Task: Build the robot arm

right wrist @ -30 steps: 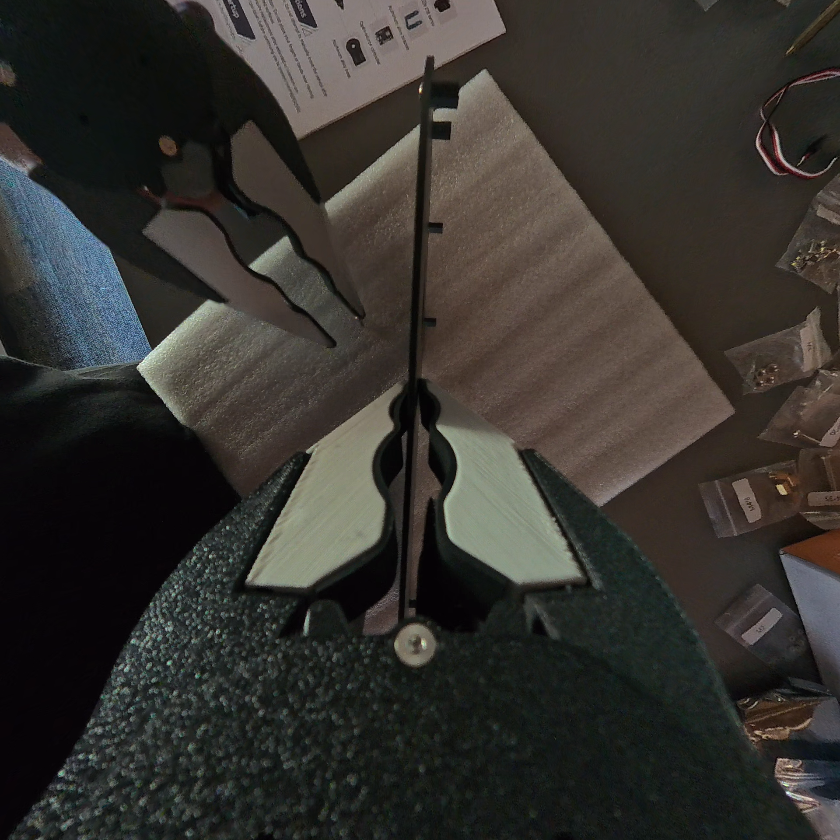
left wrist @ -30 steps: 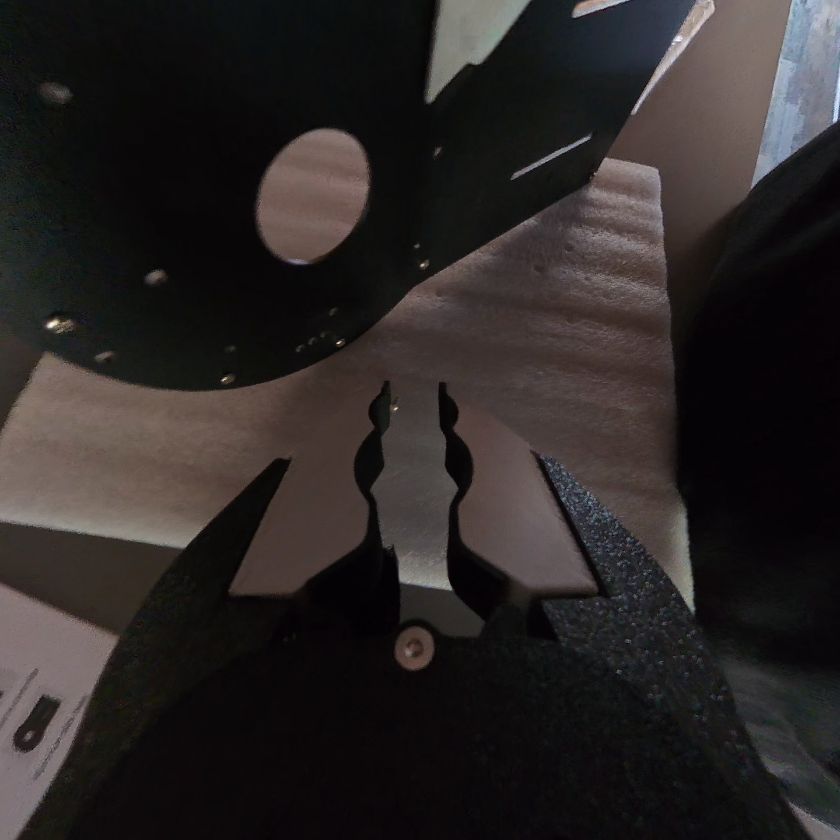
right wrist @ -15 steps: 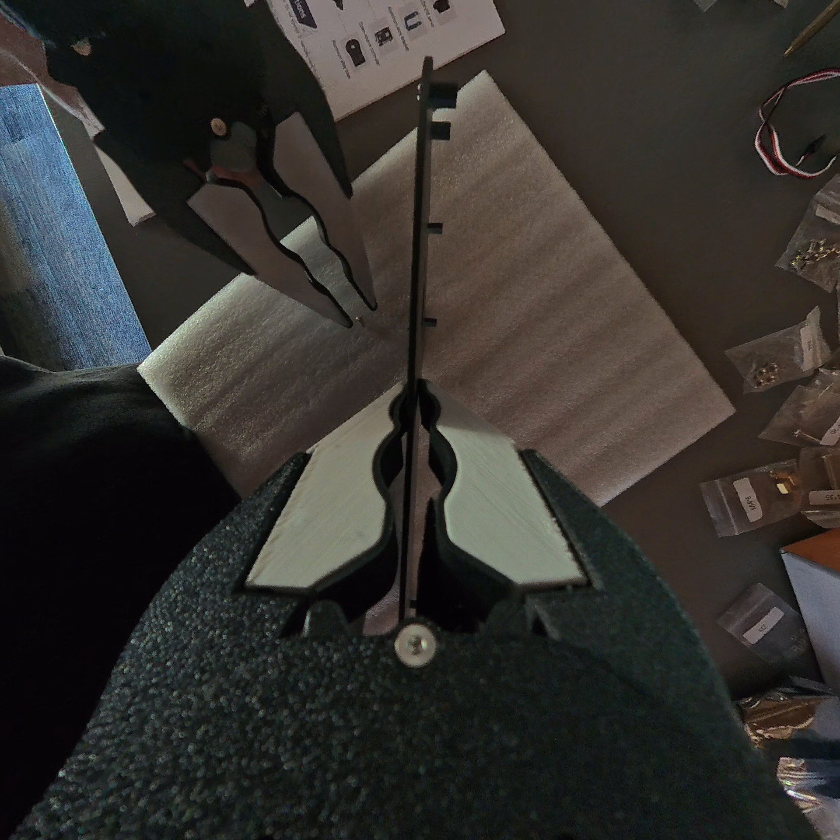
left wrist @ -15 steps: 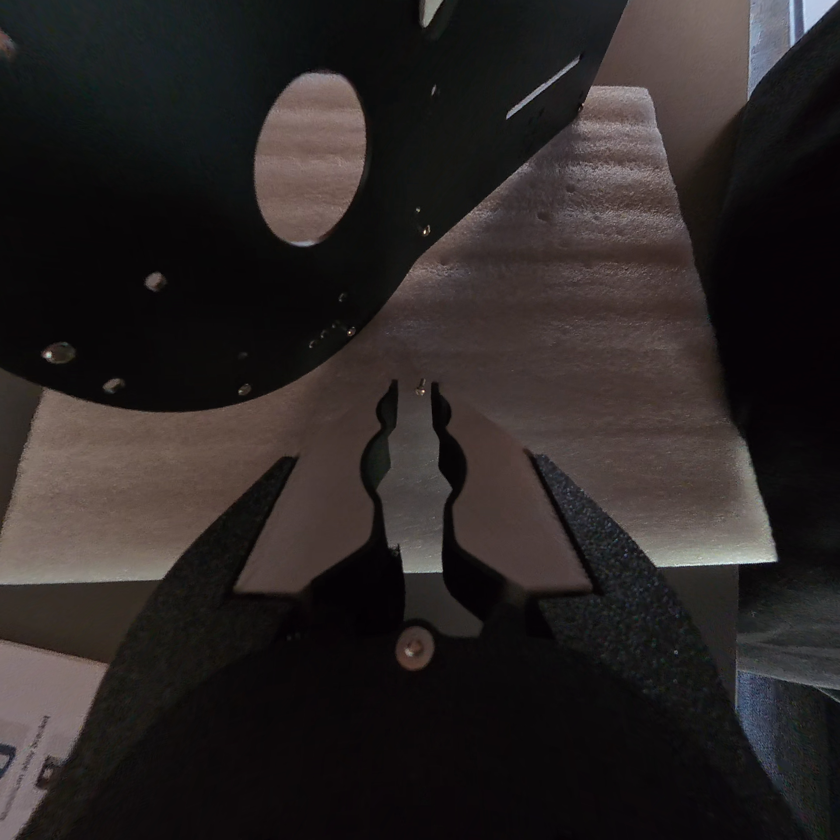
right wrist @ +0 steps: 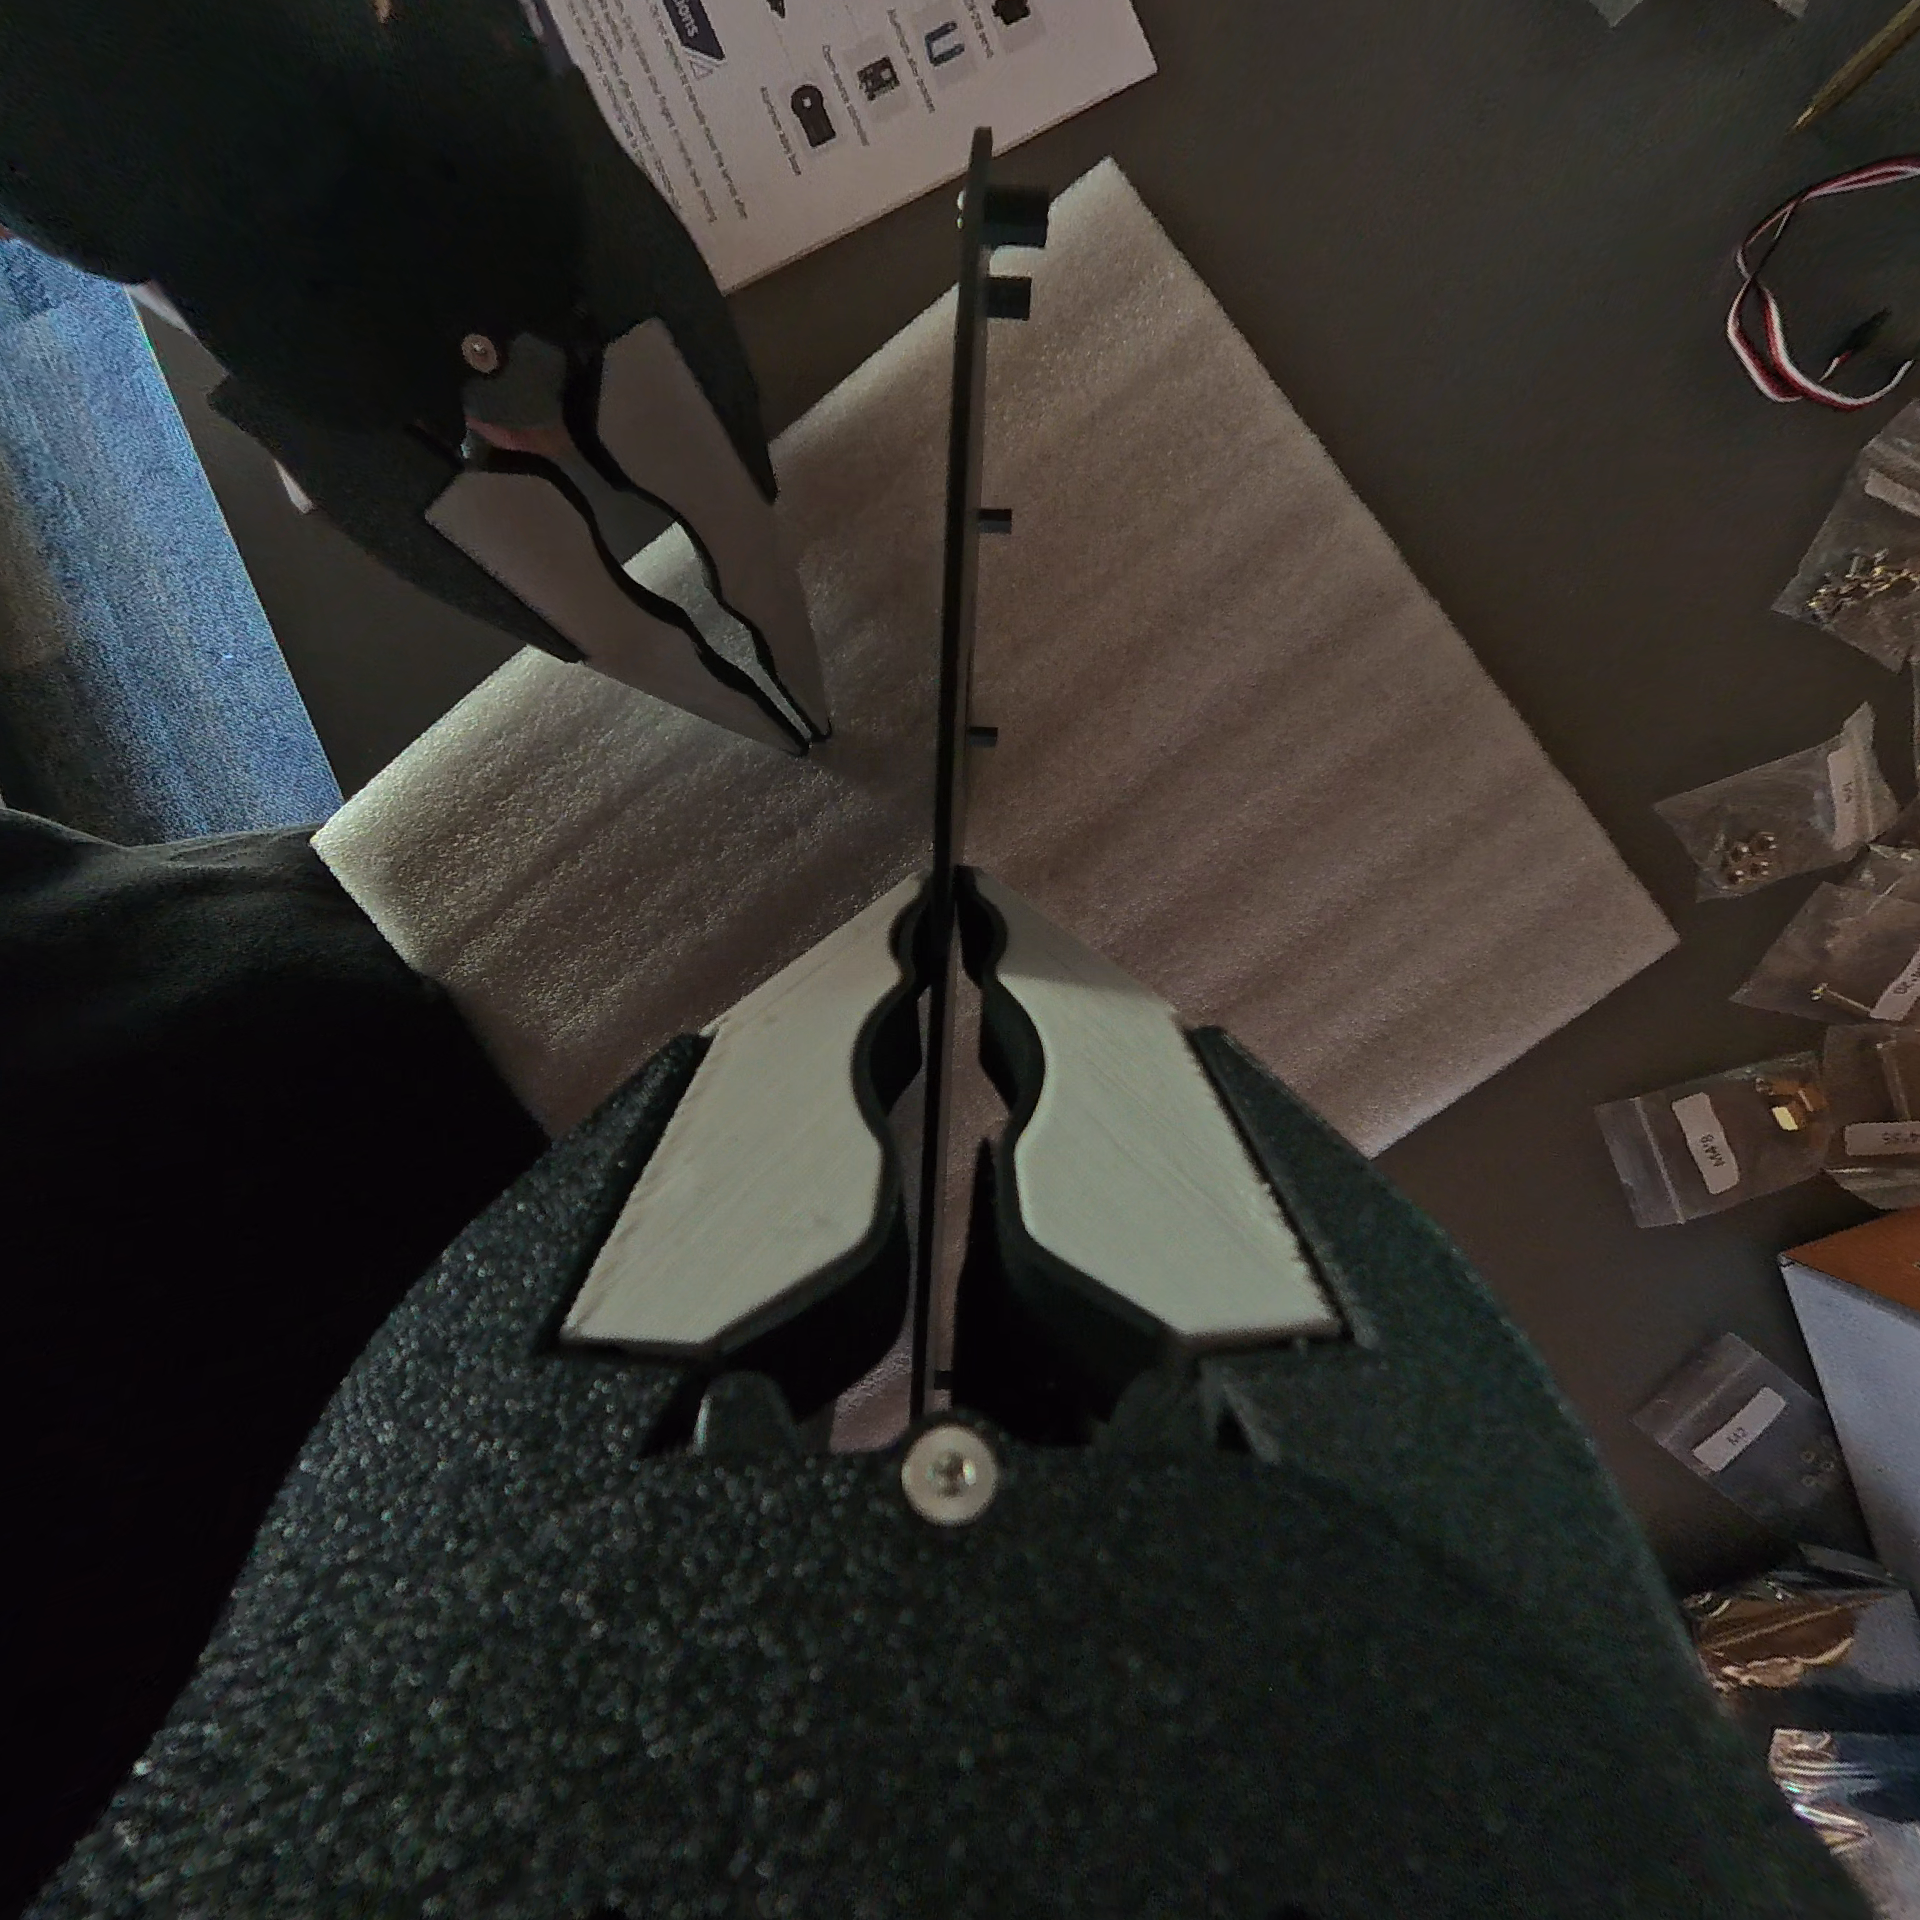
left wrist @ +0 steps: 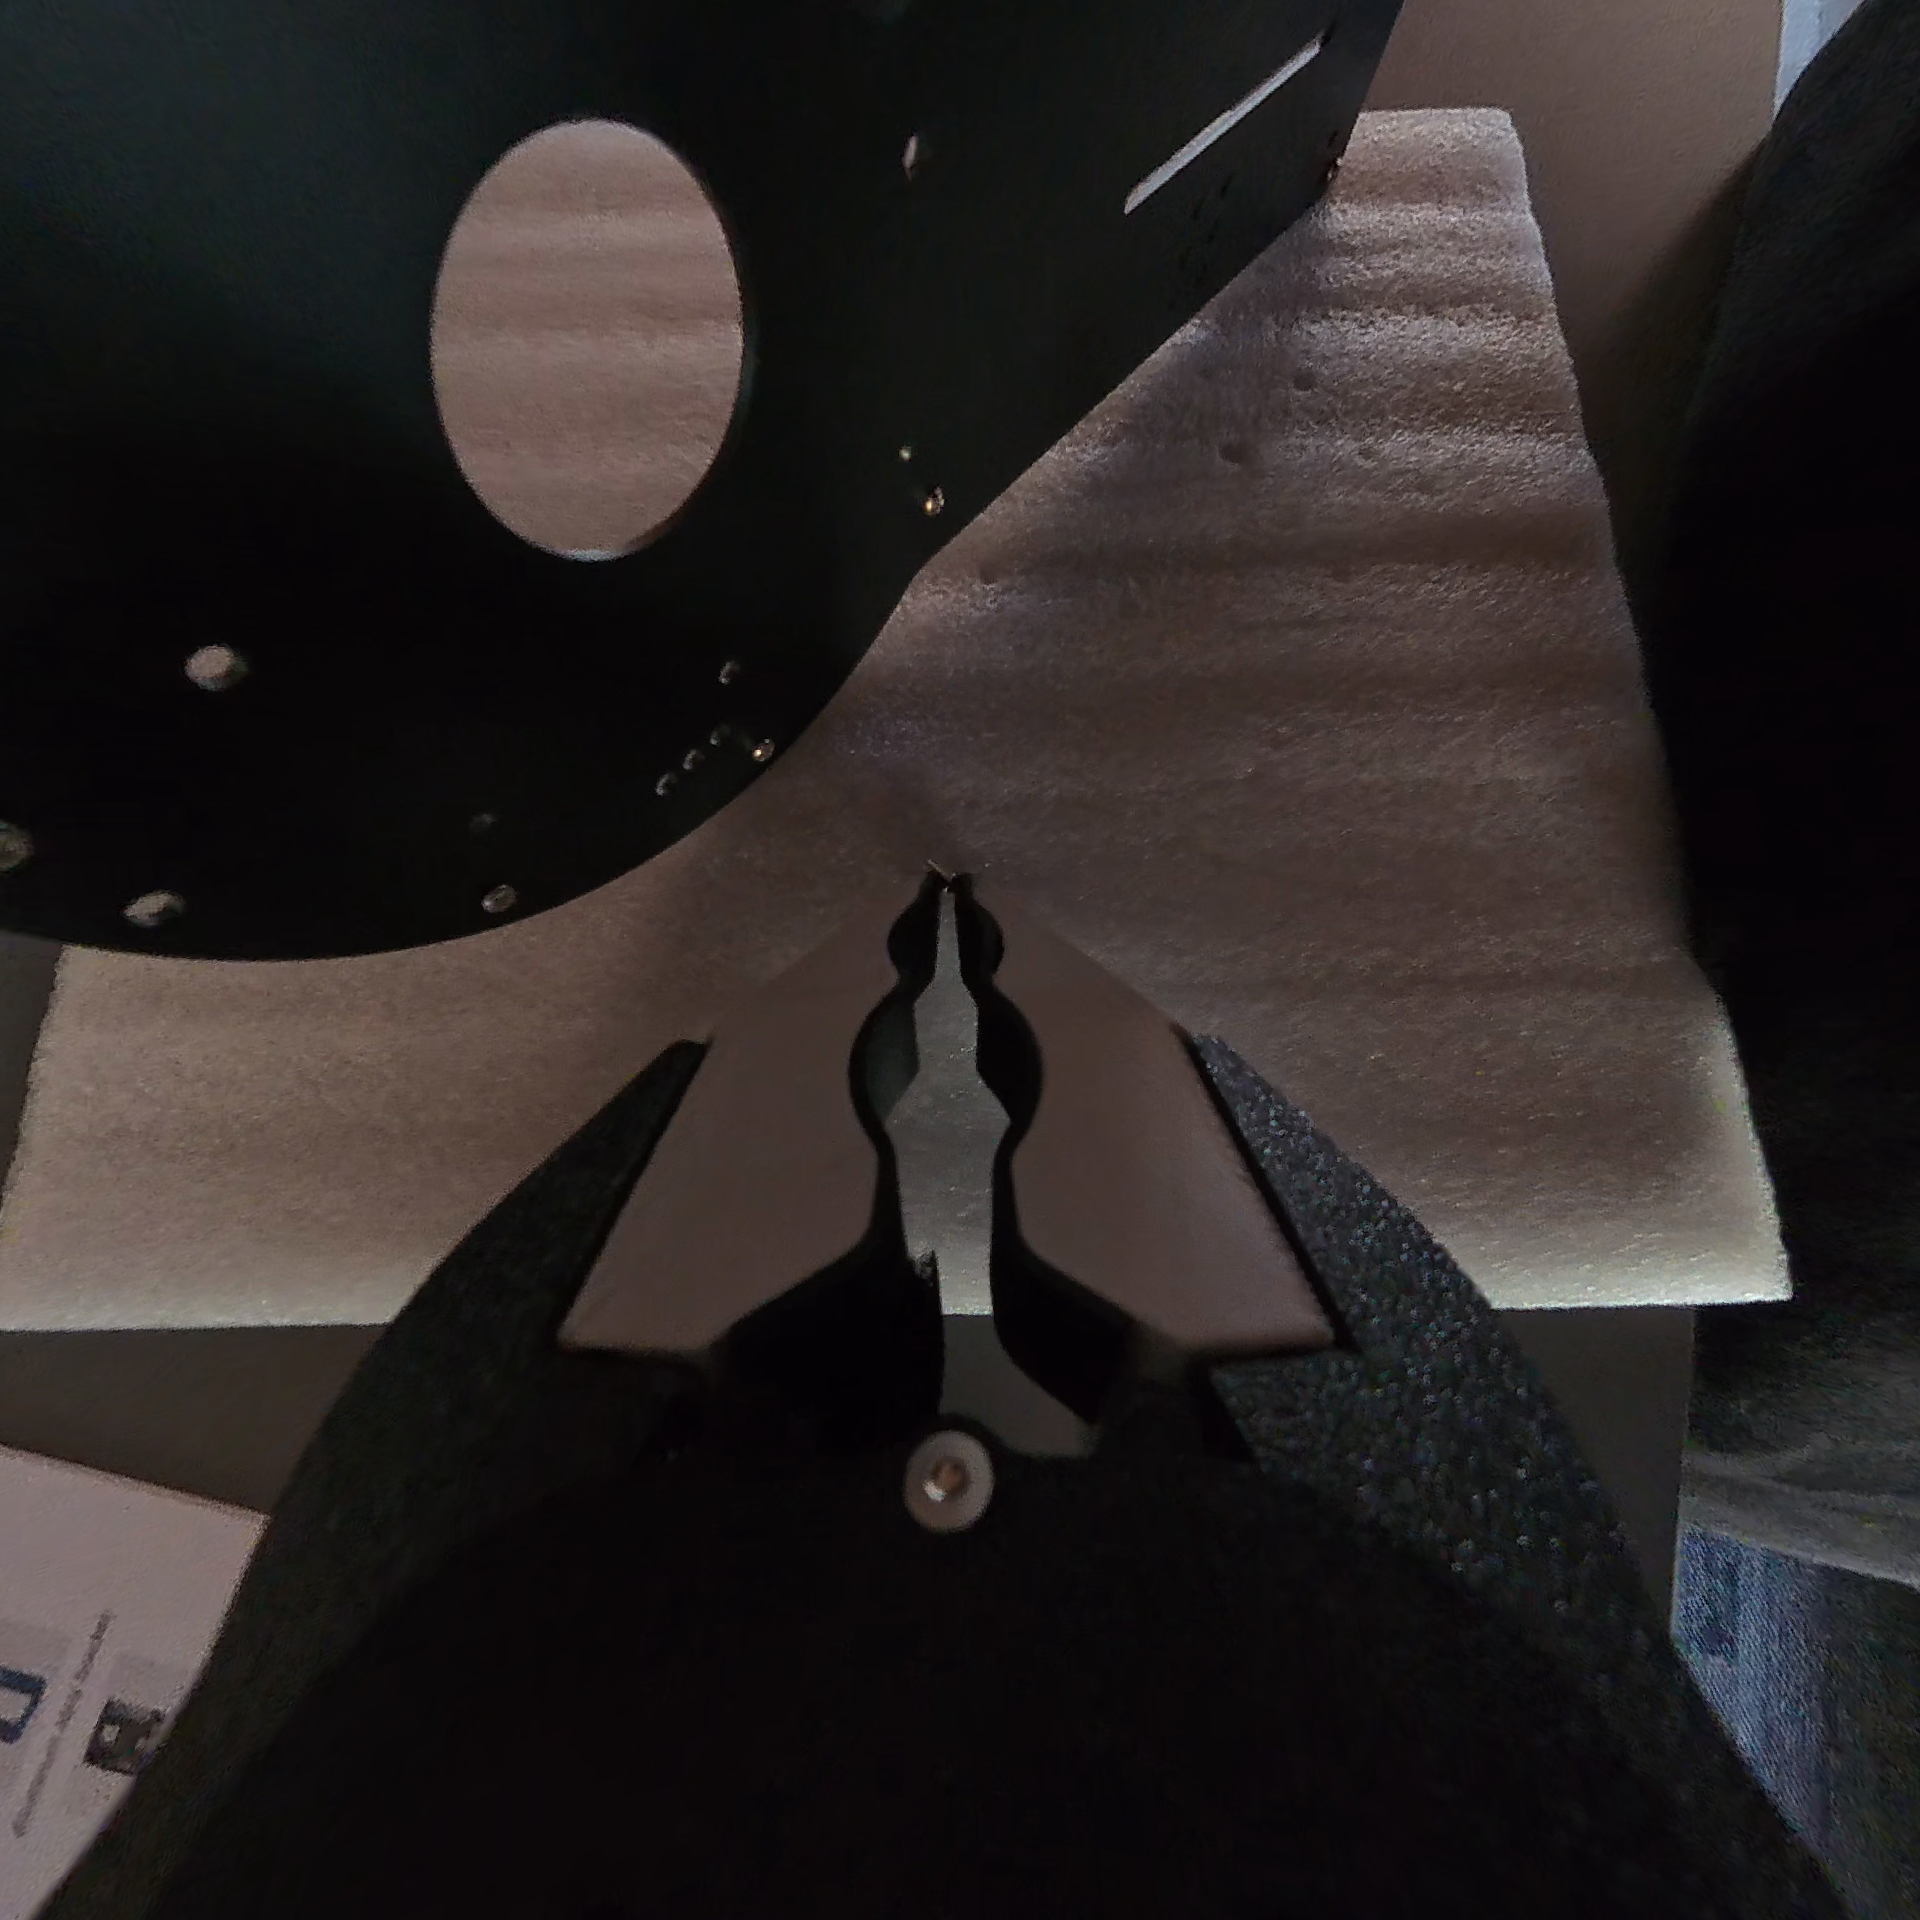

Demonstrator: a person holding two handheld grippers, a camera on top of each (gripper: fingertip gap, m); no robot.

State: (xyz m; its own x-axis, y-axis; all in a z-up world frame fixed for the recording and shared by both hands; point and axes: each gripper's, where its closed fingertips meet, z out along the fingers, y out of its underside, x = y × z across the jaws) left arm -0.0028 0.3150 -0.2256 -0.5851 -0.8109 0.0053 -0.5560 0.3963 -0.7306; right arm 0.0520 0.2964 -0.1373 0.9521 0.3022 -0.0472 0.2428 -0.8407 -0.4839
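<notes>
My right gripper (right wrist: 948, 883) is shut on a thin black plate (right wrist: 966, 468) and holds it on edge above a white foam sheet (right wrist: 1247, 675). In the left wrist view the plate (left wrist: 312, 416) fills the upper left, showing a large round hole and several small holes. My left gripper (left wrist: 948, 896) points down at the foam sheet (left wrist: 1299, 831), its tips closed on a tiny metal screw (left wrist: 943, 878). In the right wrist view the left gripper (right wrist: 810, 732) sits just left of the plate, its tips on the foam.
A printed instruction sheet (right wrist: 862, 114) lies beyond the foam on the dark table. Several small plastic bags of hardware (right wrist: 1766, 831), a red, white and black wire (right wrist: 1808, 301) and a box corner (right wrist: 1860, 1351) are at the right. A dark sleeve (right wrist: 156, 1143) is at the left. Tip to tip, the grippers are about 11 cm apart.
My left gripper came down onto the foam and its jaws closed around the tiny screw. The right gripper and the plate have stayed still.
</notes>
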